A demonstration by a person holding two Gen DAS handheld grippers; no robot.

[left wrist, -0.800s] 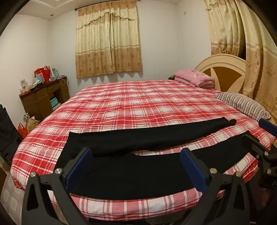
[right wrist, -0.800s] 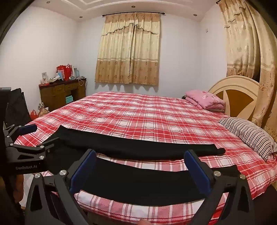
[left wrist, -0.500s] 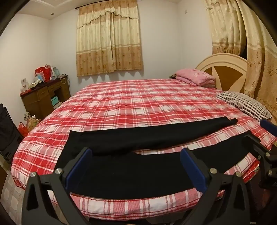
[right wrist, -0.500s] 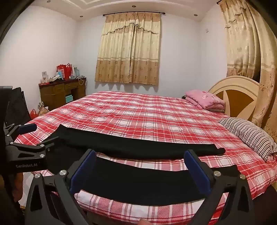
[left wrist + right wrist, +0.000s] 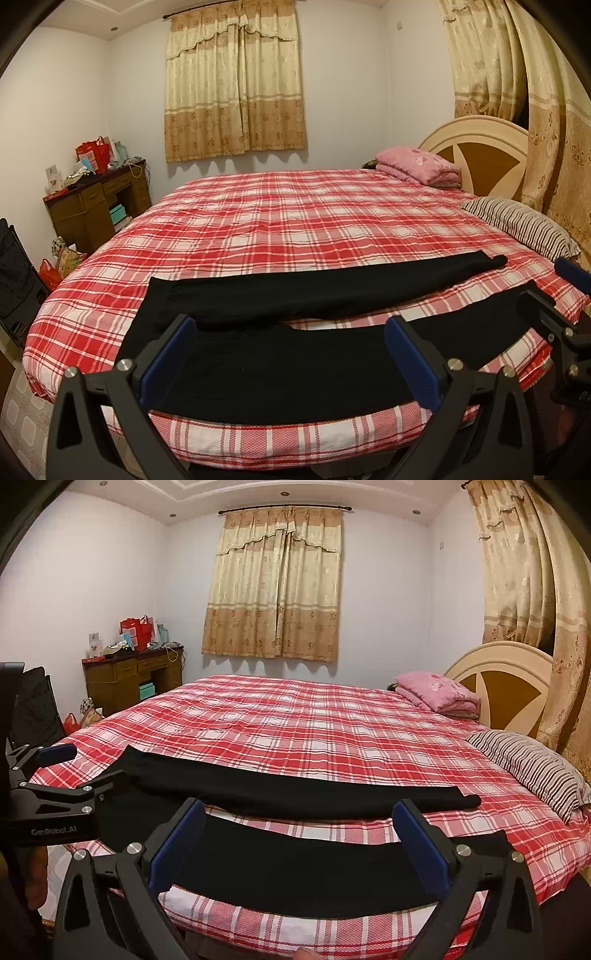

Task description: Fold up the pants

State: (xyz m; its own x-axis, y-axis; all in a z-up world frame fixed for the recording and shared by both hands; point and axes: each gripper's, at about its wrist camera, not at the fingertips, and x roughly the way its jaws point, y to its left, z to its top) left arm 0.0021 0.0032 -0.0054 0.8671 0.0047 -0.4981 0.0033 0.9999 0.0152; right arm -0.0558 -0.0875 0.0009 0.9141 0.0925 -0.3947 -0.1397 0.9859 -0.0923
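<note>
**Both grippers released above unfolded black pants at near edge of bed**

The black pants (image 5: 280, 354) lie flat and spread on the red plaid bedspread (image 5: 295, 221), along the near edge of the round bed. The two legs run side by side with a strip of plaid showing between them. The waist end lies toward the left; the cuffs point right, toward the striped pillow (image 5: 524, 227).

Left gripper (image 5: 291, 354): jaws stand wide apart, nothing between the blue pads (image 5: 166, 360). The nearer pant leg lies beyond and below the jaws, spanning the gap between them and passing out on both sides. Contact with the cloth is not shown. In the right wrist view this gripper (image 5: 77, 768) sits at the left, over the waist end of the pants (image 5: 295, 871).

Right gripper (image 5: 299, 849): jaws likewise released, wide apart, empty. The nearer leg crosses the gap between the pads; the farther leg lies ahead of the fingertips, its cuff ending beyond the right jaw. In the left wrist view this gripper (image 5: 554, 288) shows at the right edge, near the cuff of the nearer leg.

Well ahead of both jaws: a folded pink quilt (image 5: 417, 168) by the headboard (image 5: 480, 147), curtains (image 5: 236, 81) on the far wall, and a cluttered wooden desk (image 5: 96, 203) to the left.
</note>
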